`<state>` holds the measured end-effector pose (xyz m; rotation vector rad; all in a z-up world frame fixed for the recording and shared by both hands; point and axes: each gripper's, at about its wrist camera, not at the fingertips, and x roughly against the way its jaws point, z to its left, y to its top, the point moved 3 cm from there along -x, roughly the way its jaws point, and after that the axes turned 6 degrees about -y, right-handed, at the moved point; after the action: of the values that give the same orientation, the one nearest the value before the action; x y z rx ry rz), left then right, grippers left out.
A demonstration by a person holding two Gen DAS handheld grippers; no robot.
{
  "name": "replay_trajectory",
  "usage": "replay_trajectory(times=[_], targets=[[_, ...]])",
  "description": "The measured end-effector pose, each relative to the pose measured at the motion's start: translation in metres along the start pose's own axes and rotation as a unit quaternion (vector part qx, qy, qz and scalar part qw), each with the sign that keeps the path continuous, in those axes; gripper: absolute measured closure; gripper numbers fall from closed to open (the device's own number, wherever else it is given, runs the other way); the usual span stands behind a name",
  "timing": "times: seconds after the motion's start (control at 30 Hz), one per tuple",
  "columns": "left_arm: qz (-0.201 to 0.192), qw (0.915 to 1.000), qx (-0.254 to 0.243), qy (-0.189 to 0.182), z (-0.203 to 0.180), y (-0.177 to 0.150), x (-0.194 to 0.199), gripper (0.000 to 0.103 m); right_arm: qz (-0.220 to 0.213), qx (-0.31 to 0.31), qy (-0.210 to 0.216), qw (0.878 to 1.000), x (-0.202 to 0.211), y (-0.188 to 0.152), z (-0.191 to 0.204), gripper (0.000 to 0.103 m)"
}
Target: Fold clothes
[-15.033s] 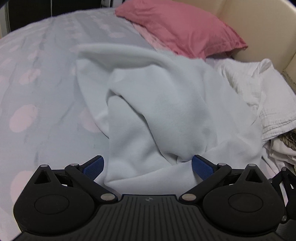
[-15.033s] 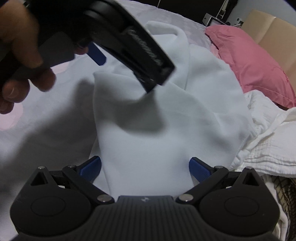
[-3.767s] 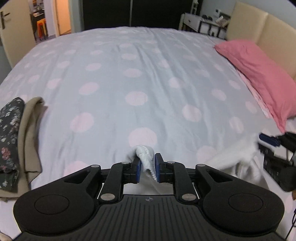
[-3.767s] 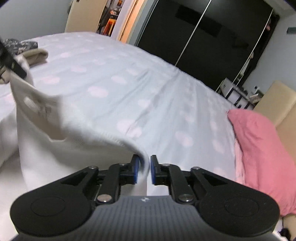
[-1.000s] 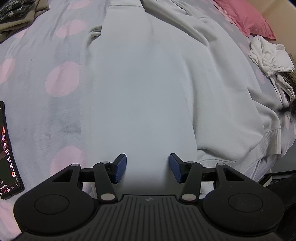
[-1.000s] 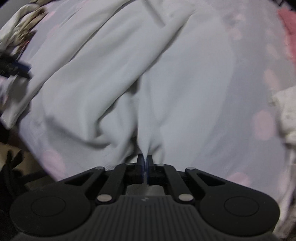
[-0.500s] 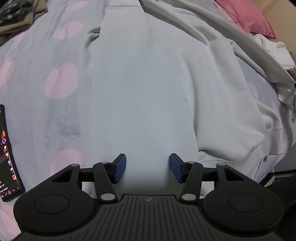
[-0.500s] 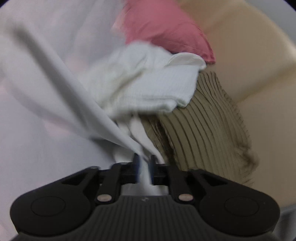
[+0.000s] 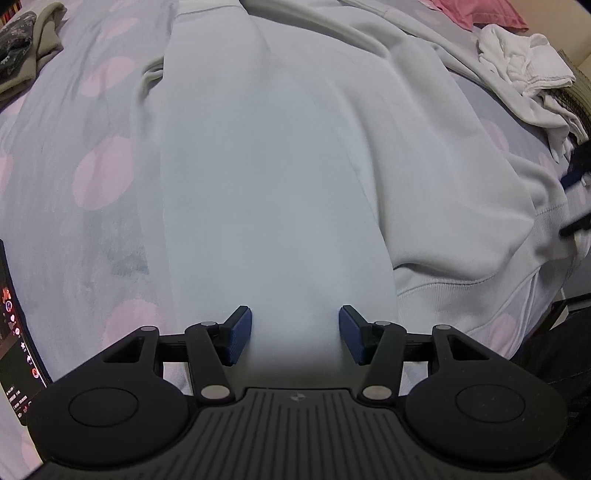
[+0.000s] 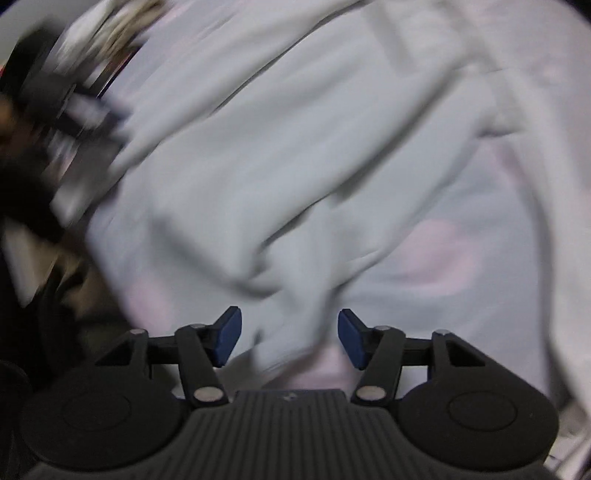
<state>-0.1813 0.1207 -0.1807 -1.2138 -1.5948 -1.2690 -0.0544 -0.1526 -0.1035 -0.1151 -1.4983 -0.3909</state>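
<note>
A pale grey-white sweatshirt [image 9: 266, 177] lies spread over the dotted bedspread [image 9: 96, 177], one sleeve folded flat down its middle. My left gripper [image 9: 295, 334] hovers open over the near end of that sleeve, blue pads wide apart with nothing between them. In the blurred right wrist view the same sweatshirt [image 10: 280, 155] lies in loose folds, and my right gripper [image 10: 289, 339] is open just above a fold near its ribbed hem. The right gripper's dark tip [image 9: 576, 177] shows at the right edge of the left wrist view.
A phone [image 9: 14, 314] with a lit screen lies on the bed at the left. Folded clothes [image 9: 22, 40] sit at the top left. A heap of white laundry [image 9: 524, 70], a pink pillow [image 9: 480, 11] and a ribbed brown cloth [image 9: 576, 96] are at the top right.
My right gripper has let go of the sweatshirt's edge and opened, swinging from the laundry heap back over the garment. The lifted side has dropped flat. The left gripper stayed open and still.
</note>
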Motion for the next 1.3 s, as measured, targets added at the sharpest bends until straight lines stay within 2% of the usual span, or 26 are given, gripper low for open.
replay_trajectory(times=[0.03, 0.07, 0.17, 0.23, 0.27, 0.3, 0.33, 0.37, 0.43, 0.47, 0.53, 0.57, 0.63, 0.67, 0.7, 0.8, 0.9, 0.97, 1.13, 1.3], targets=[[0.0, 1.0, -0.001, 0.0, 0.0, 0.0, 0.0, 0.052, 0.02, 0.004, -0.001, 1.0, -0.008, -0.002, -0.002, 0.053], [0.0, 1.0, -0.003, 0.0, 0.0, 0.0, -0.001, 0.052, 0.042, 0.006, -0.005, 0.999, -0.014, -0.004, -0.004, 0.085], [0.001, 1.0, -0.003, 0.0, 0.003, 0.001, 0.002, 0.052, 0.064, 0.046, 0.03, 0.996, 0.001, -0.016, 0.0, 0.085], [-0.002, 1.0, -0.008, 0.002, 0.002, 0.001, 0.003, 0.052, 0.027, 0.058, 0.096, 0.993, 0.034, -0.024, 0.004, 0.086], [-0.003, 0.9999, -0.01, 0.003, 0.002, 0.002, 0.004, 0.052, 0.011, 0.053, 0.109, 0.993, 0.048, -0.028, 0.001, 0.088], [-0.004, 0.9999, -0.01, 0.004, 0.002, 0.002, 0.004, 0.052, 0.001, 0.041, 0.103, 0.994, 0.058, -0.032, -0.005, 0.088], [-0.004, 0.9999, -0.011, 0.004, 0.003, 0.002, 0.003, 0.052, -0.008, 0.03, 0.097, 0.995, 0.067, -0.036, -0.011, 0.088], [-0.001, 0.9999, -0.011, 0.003, 0.002, 0.003, 0.002, 0.052, 0.01, 0.024, 0.076, 0.997, 0.063, -0.042, -0.018, 0.088], [0.002, 0.9999, -0.016, 0.001, 0.0, 0.002, 0.002, 0.052, 0.086, 0.016, 0.008, 0.996, 0.035, -0.058, -0.032, 0.088], [0.002, 0.9998, -0.021, 0.0, -0.001, 0.001, 0.002, 0.052, 0.125, 0.022, -0.018, 0.992, 0.021, -0.066, -0.035, 0.088], [0.002, 0.9994, -0.033, 0.0, -0.005, 0.0, 0.004, 0.052, 0.158, 0.038, -0.038, 0.986, 0.007, -0.071, -0.033, 0.087], [0.001, 0.9992, -0.039, 0.001, -0.007, 0.0, 0.004, 0.052, 0.159, 0.042, -0.042, 0.985, 0.007, -0.069, -0.032, 0.084], [0.003, 0.9989, -0.047, 0.001, -0.008, -0.003, 0.005, 0.052, 0.132, 0.045, -0.056, 0.989, 0.019, -0.061, -0.032, 0.076], [0.006, 0.9987, -0.05, -0.001, -0.008, -0.004, 0.005, 0.052, 0.115, 0.045, -0.063, 0.99, 0.026, -0.056, -0.032, 0.064], [0.011, 0.9984, -0.056, -0.004, -0.007, -0.004, 0.004, 0.052, 0.103, 0.045, -0.073, 0.991, 0.031, -0.05, -0.037, 0.061], [0.024, 0.9961, -0.085, 0.0, -0.016, -0.005, 0.0, 0.052, 0.08, 0.049, -0.114, 0.989, 0.042, -0.032, -0.059, 0.061], [0.026, 0.9935, -0.111, 0.005, -0.024, -0.013, 0.001, 0.049, 0.071, 0.072, -0.146, 0.984, 0.048, -0.013, -0.058, 0.06], [0.023, 0.9928, -0.118, 0.002, -0.027, -0.022, 0.007, 0.046, 0.059, 0.099, -0.145, 0.983, 0.042, 0.001, -0.042, 0.06], [0.023, 0.9882, -0.151, 0.012, -0.031, -0.026, 0.003, 0.04, 0.026, 0.166, -0.134, 0.977, 0.032, 0.028, -0.005, 0.049], [0.022, 0.982, -0.185, 0.028, -0.035, -0.036, -0.004, 0.032, 0.036, 0.21, -0.125, 0.969, 0.02, 0.045, 0.013, 0.046]])
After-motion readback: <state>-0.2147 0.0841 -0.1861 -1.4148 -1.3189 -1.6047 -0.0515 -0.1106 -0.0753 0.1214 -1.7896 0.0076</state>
